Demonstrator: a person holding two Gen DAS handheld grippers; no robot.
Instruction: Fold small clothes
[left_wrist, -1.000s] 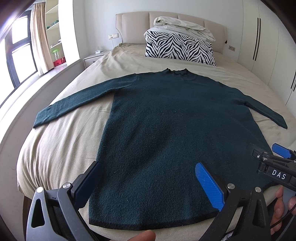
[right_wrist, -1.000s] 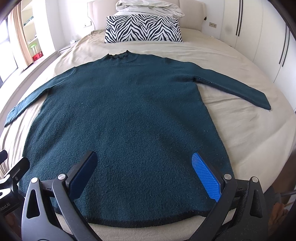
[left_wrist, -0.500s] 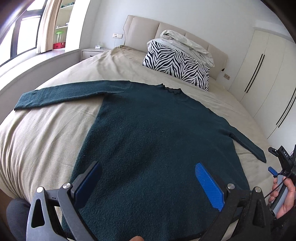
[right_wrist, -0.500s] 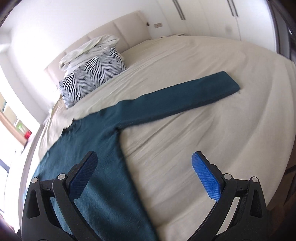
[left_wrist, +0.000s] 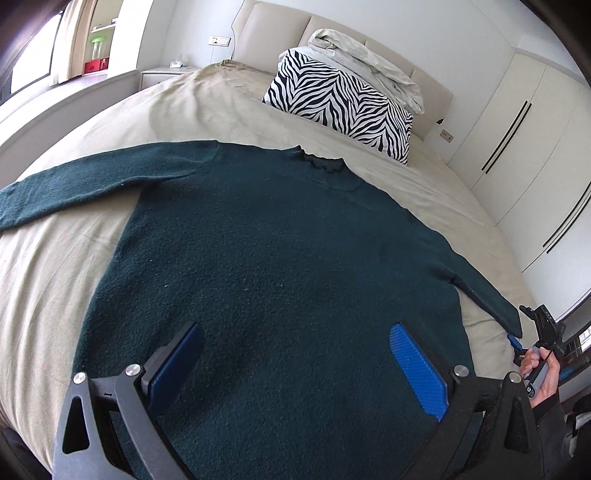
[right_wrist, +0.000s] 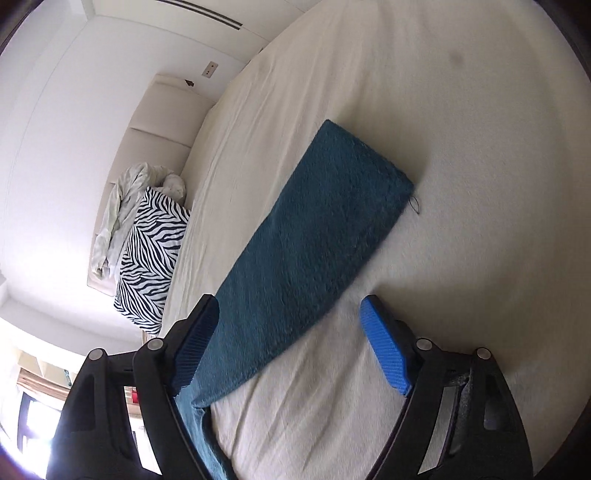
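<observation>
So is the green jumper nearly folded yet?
Not yet. Done: the jumper lies spread flat on the bed, both sleeves out straight. In hand: the right tongs are closing over the end of one sleeve, not pinching it yet. The left tongs hang open over the jumper's body. Left: every fold, so sleeves in first, probably, then the body.

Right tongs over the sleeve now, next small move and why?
Probably ease the right tongs down onto the sleeve near its cuff: they are closing but the pads aren't pressing it, and the sweater lies flat, unfolded, on the bed.
</observation>
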